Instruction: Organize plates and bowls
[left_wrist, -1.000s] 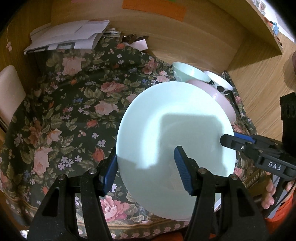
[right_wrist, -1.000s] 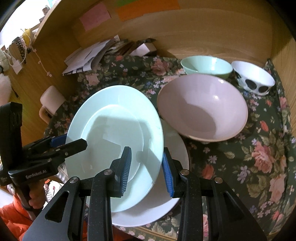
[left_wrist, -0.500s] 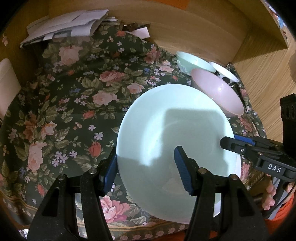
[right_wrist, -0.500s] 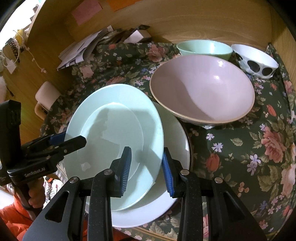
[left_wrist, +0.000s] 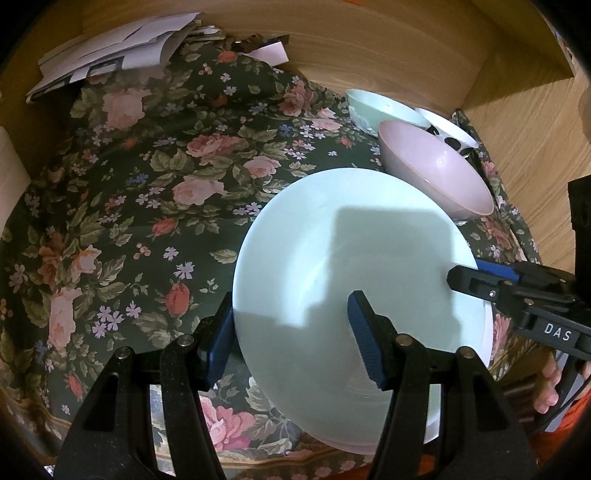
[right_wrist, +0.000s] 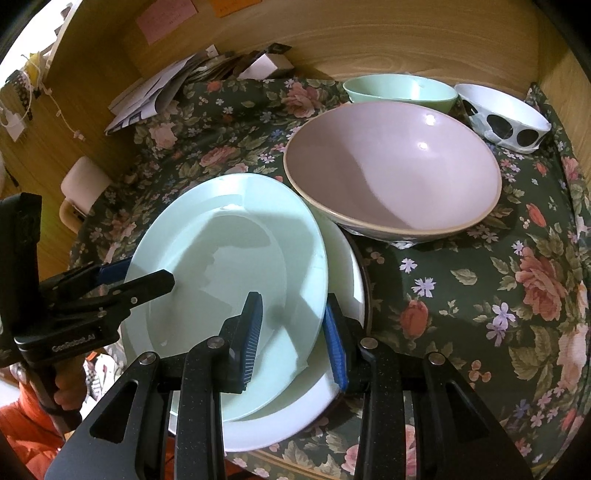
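A pale mint plate (left_wrist: 351, 251) (right_wrist: 229, 258) hangs slightly tilted just over a white plate (right_wrist: 295, 406) that lies on the floral tablecloth (left_wrist: 147, 184). My left gripper (left_wrist: 291, 341) is shut on the mint plate's left rim, one pad under the edge and one on top. My right gripper (right_wrist: 291, 338) is shut on the opposite rim. Each gripper shows in the other's view, the left gripper (right_wrist: 136, 275) and the right gripper (left_wrist: 476, 273). A pink bowl (right_wrist: 391, 166) stands just behind the plates.
A mint bowl (right_wrist: 399, 88) and a white bowl with black spots (right_wrist: 502, 118) stand at the back by the wooden wall. Loose papers (left_wrist: 110, 62) lie at the back left. A white roll (right_wrist: 85, 184) sits off the left edge.
Both grippers have brought the mint plate down closer to the white plate. The bowls loom larger in the right wrist view. Neither grip has changed.
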